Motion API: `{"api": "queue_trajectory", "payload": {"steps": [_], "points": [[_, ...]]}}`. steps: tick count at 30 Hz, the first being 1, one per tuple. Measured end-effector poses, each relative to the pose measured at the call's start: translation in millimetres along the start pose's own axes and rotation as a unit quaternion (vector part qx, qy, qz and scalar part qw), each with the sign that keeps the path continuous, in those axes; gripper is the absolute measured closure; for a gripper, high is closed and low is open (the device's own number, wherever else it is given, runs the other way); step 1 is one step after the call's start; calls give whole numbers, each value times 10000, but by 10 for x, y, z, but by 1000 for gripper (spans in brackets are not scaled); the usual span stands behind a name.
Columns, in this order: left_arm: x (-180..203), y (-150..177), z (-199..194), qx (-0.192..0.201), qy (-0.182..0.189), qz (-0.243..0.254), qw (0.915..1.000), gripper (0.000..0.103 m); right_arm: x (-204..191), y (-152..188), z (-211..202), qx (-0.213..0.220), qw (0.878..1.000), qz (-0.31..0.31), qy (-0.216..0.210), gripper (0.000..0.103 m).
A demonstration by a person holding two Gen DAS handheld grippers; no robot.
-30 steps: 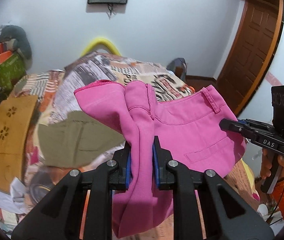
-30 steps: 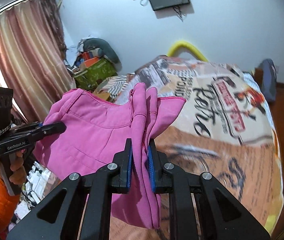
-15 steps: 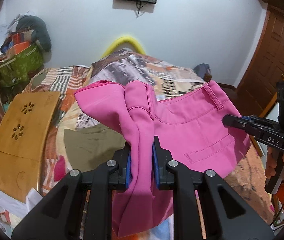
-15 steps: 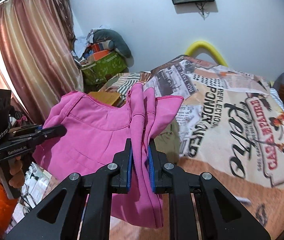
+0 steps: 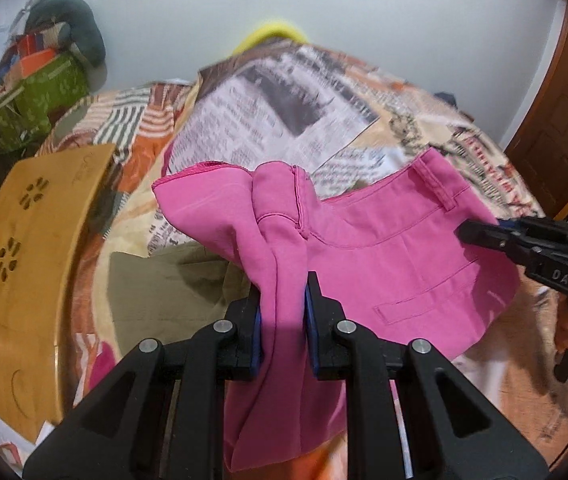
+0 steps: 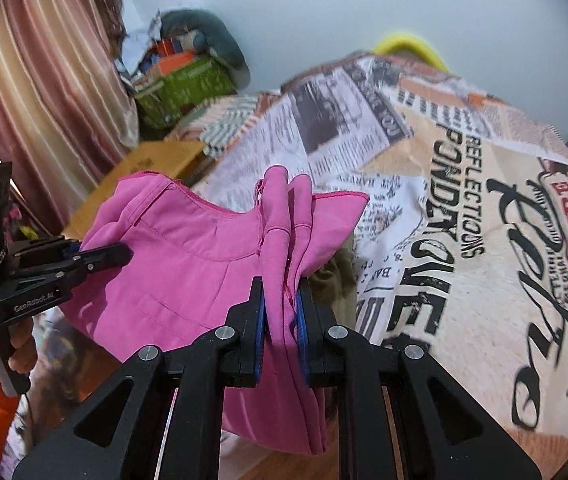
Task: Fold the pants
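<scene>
Above the newsprint-patterned bedspread (image 5: 284, 92), the pink pants (image 5: 384, 256) hang stretched between two hand-held tools. On the left side, the left gripper (image 5: 282, 312) has its jaws nearly closed, pinching a bunched fold of the waist end, with loose cloth drooping below the blue pads. Across the middle, the waistband, a belt loop and a welt pocket face up, and the fabric sags only slightly. On the right side, the right gripper (image 6: 280, 312) is likewise clamped narrow on another gathered corner of the same garment.

Compared with a second ago, both grips are unchanged, but the bedspread now fills far more of each view and the wall screen has slid almost out of the top edge, so the pants have come forward and down toward the bed. An olive cloth (image 5: 164, 280) lies just under the left corner, beside a wooden lap tray (image 5: 32, 248). I judge the laying-down step is under way; folding proper has not begun.
</scene>
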State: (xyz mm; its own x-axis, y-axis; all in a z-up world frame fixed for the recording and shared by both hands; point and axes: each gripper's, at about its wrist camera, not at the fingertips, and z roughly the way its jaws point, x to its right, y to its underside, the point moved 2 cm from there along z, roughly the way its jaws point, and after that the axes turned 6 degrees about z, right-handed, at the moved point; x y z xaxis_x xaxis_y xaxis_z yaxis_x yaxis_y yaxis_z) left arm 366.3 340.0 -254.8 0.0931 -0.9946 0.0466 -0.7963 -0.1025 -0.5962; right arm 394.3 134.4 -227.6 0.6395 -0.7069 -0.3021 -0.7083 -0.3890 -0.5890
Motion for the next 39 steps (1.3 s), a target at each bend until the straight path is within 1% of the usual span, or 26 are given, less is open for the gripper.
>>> {"api": "queue_trajectory", "payload": {"steps": [1, 3, 5, 6, 9, 13, 15, 17, 21, 23, 26, 28, 30, 33, 35, 39], "points": [[-30, 18, 97, -77, -4, -7, 10000, 85, 0, 0, 0, 0, 10000, 0, 0, 91], [-128, 56, 303, -272, 54, -88, 9996, 84, 20, 1, 222, -281, 9994, -124, 184, 91], [-221, 130, 469, -522, 140, -181, 9984, 83, 32, 17, 308, -417, 9985, -188, 312, 91], [-257, 164, 497, -570, 167, -212, 9980, 81, 32, 29, 323, -437, 9983, -214, 330, 90], [-342, 241, 472, -485, 244, -264, 9982, 73, 43, 49, 294, -466, 9979, -277, 359, 88], [-372, 293, 370, -462, 61, -165, 9988, 66, 68, 79, 212, -469, 9972, -363, 462, 86], [-368, 313, 334, -470, -101, -70, 9988, 65, 80, 91, 155, -458, 9966, -392, 567, 80], [-367, 328, 310, -457, -208, -11, 9987, 65, 70, 98, 152, -428, 9957, -490, 667, 77], [-397, 415, 342, -530, -446, 35, 9976, 65, 132, 122, 155, -355, 9916, -722, 1008, 59], [-448, 459, 397, -639, -580, -15, 9963, 65, 206, 122, 187, -397, 9924, -627, 981, 57], [-533, 492, 405, -646, -511, -185, 9964, 64, 270, 113, 168, -359, 9946, -422, 882, 57], [-551, 491, 365, -632, -534, -213, 9963, 65, 276, 108, 113, -307, 9946, -384, 918, 57], [-539, 492, 303, -647, -691, -139, 9954, 65, 265, 97, 38, -253, 9945, -357, 955, 57], [-514, 477, 144, -610, -724, -135, 9954, 65, 205, 69, -188, -99, 9947, -371, 955, 57], [-481, 447, -38, -479, -726, -158, 9961, 65, 142, 48, -385, 80, 9948, -395, 940, 56], [-312, 347, -589, -31, -727, -218, 9971, 65, -46, 20, -852, 466, 9954, -356, 752, 56]]}}
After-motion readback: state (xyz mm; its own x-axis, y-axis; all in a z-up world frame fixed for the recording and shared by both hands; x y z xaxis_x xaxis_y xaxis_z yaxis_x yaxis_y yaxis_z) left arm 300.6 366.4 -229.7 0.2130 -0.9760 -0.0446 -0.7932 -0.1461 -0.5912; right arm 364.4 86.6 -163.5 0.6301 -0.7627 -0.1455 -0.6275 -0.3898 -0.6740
